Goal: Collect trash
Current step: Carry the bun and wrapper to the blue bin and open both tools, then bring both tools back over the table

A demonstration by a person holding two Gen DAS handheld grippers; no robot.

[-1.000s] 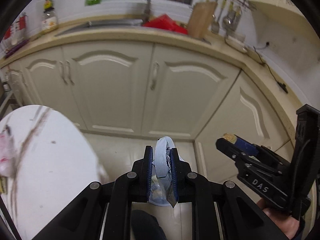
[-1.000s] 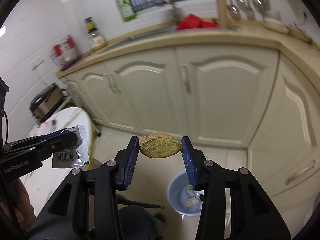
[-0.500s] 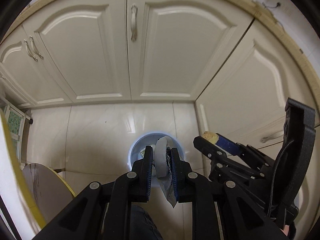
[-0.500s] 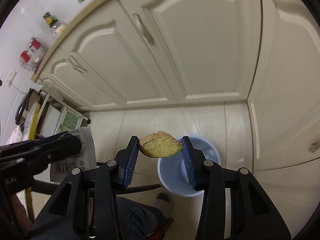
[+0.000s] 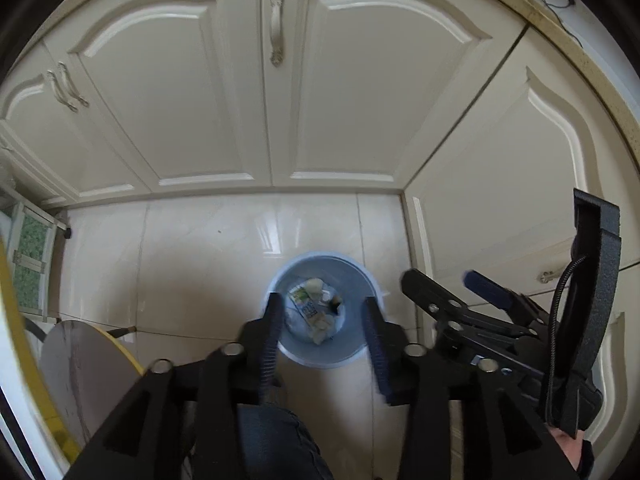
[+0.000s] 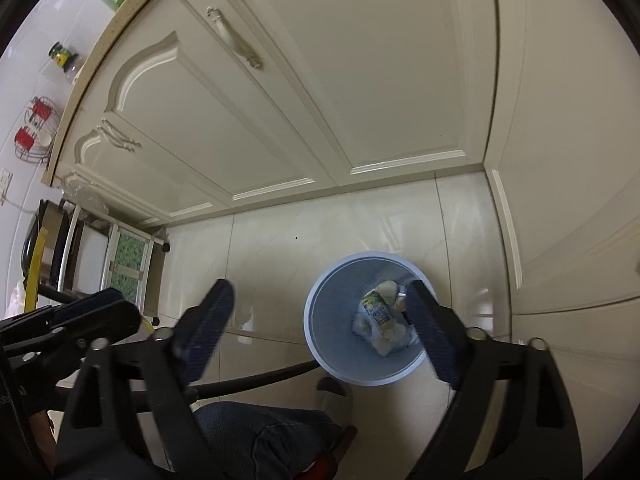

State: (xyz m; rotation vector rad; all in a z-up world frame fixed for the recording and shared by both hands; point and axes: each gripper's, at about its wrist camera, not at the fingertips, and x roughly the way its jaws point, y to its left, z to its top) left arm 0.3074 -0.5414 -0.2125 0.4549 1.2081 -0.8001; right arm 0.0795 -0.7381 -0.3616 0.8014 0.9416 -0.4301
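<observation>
Trash (image 5: 316,312) lies inside the blue bin (image 5: 280,354) on the floor tiles, at six o'clock from the cabinets. Above it, left gripper (image 5: 322,336) and right gripper (image 6: 316,328) are opening, nothing between their fingers. Drop step; next, I judge, fetch more.

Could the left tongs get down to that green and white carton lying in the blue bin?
Probably yes: the left tongs hang right above the open blue bin, opening and empty, with the carton on top of the trash and no lid between.

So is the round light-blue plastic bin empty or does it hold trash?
It holds trash: the round light-blue plastic bin stands upright with a printed wrapper and pale scraps at its bottom.
</observation>
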